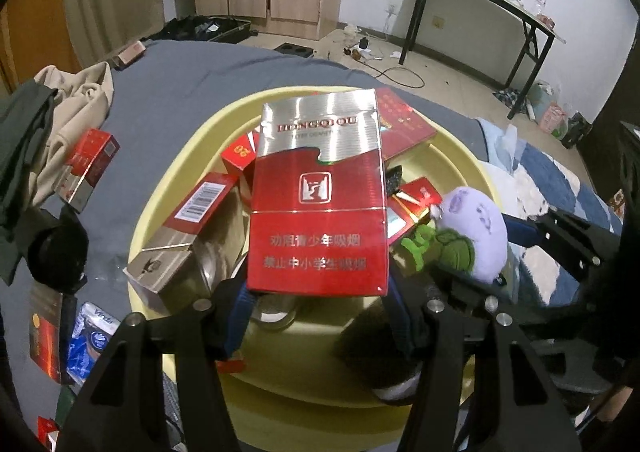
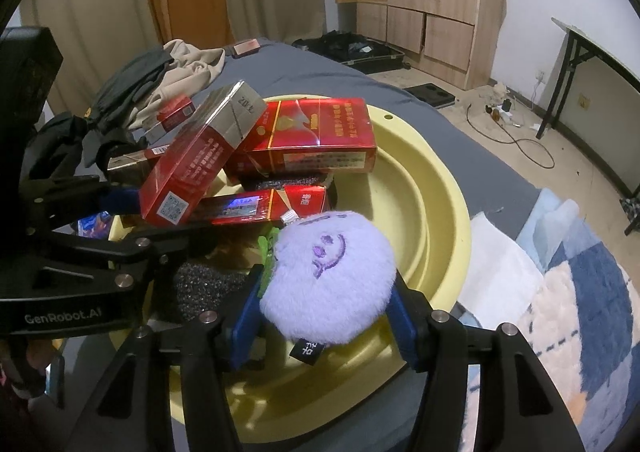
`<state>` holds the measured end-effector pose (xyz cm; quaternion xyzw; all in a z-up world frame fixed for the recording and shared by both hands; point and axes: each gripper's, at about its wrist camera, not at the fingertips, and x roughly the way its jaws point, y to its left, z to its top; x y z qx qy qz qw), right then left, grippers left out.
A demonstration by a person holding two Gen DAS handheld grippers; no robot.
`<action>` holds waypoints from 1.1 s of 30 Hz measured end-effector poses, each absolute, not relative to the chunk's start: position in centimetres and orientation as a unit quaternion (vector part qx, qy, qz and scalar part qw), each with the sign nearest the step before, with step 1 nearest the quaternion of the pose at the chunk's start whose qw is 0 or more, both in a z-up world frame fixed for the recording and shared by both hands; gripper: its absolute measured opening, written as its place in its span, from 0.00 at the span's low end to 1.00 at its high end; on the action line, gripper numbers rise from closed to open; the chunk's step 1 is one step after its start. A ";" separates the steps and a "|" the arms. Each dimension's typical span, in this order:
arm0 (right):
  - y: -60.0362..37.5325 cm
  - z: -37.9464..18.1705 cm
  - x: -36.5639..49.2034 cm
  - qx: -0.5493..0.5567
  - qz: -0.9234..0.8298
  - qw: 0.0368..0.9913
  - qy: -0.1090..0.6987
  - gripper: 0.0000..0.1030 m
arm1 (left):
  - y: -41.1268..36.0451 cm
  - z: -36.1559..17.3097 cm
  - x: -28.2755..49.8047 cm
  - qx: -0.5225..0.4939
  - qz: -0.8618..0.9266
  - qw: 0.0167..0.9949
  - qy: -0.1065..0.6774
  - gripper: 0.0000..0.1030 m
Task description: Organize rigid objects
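My left gripper point(image 1: 318, 304) is shut on a red and silver cigarette pack point(image 1: 318, 196), holding it upright over the yellow basin point(image 1: 160, 212). The pack also shows in the right wrist view point(image 2: 192, 164), tilted, with the left gripper's arm at the left. My right gripper point(image 2: 326, 316) is shut on a purple round plush toy point(image 2: 332, 280) with a stitched face, held over the basin point(image 2: 440, 212). The plush also shows in the left wrist view point(image 1: 476, 232). Several red cigarette boxes point(image 2: 312, 136) lie piled in the basin.
The basin sits on a grey bedsheet point(image 1: 180, 84). More red boxes point(image 1: 86, 168), a black lens-like object point(image 1: 56, 248) and a blue packet point(image 1: 90, 340) lie left of the basin. Clothes point(image 1: 76, 100) are heaped at far left. A blue-and-white blanket point(image 2: 560, 292) lies at right.
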<state>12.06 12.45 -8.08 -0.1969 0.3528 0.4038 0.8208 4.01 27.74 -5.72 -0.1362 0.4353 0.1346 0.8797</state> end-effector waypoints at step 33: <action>-0.6 -9.9 8.5 -0.215 0.346 0.842 0.355 1.00 | 15.6 -8.0 -3.9 -0.157 0.290 0.862 0.386 1.00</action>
